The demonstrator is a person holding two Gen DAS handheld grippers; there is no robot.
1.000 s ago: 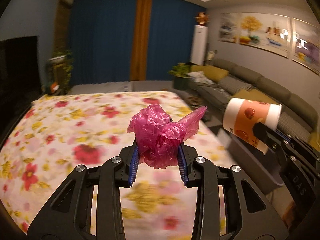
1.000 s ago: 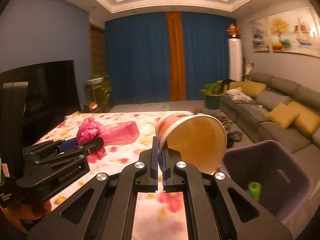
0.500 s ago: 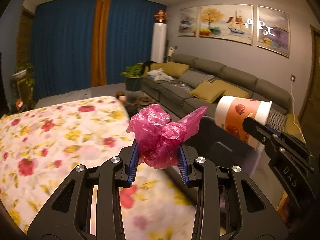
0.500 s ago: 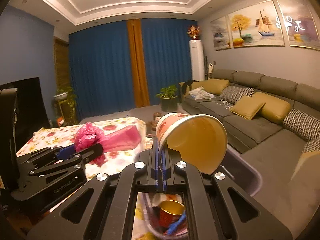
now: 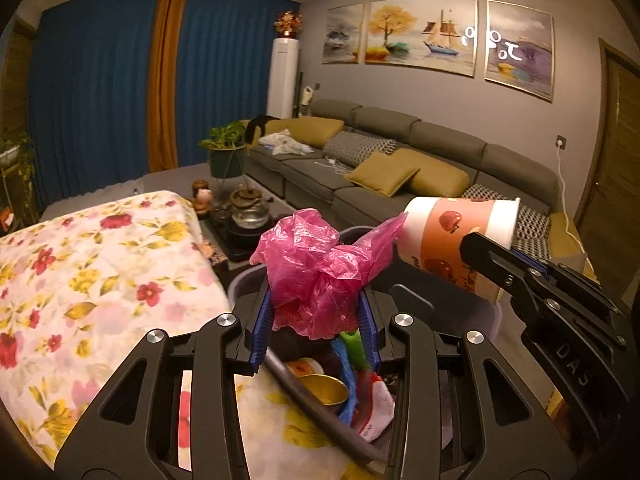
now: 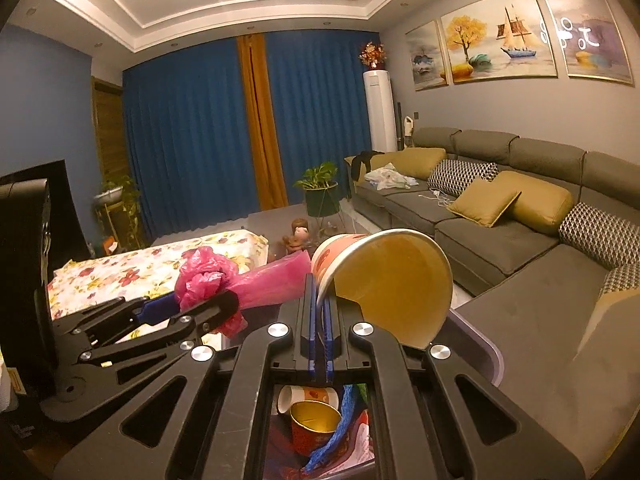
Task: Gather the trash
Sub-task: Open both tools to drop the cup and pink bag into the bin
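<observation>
My left gripper (image 5: 316, 320) is shut on a crumpled pink plastic bag (image 5: 316, 268) and holds it over the grey trash bin (image 5: 490, 314). My right gripper (image 6: 319, 320) is shut on the rim of a large paper cup (image 6: 394, 280) with an apple print, tilted on its side above the same bin (image 6: 486, 350). The cup (image 5: 456, 236) also shows in the left wrist view, just right of the bag. The bag (image 6: 212, 280) shows in the right wrist view, at the left. The bin holds a gold cup (image 6: 314, 424), a blue net and other wrappers.
A table under a floral cloth (image 5: 92, 272) lies left of the bin. A low tea tray with a kettle (image 5: 248, 212) stands behind it. A long grey sofa (image 6: 520, 232) with cushions runs along the right wall. A potted plant (image 6: 320, 188) stands by the blue curtains.
Both grippers have swung right from over the floral table to above the trash bin. The bag and the cup stay gripped.
</observation>
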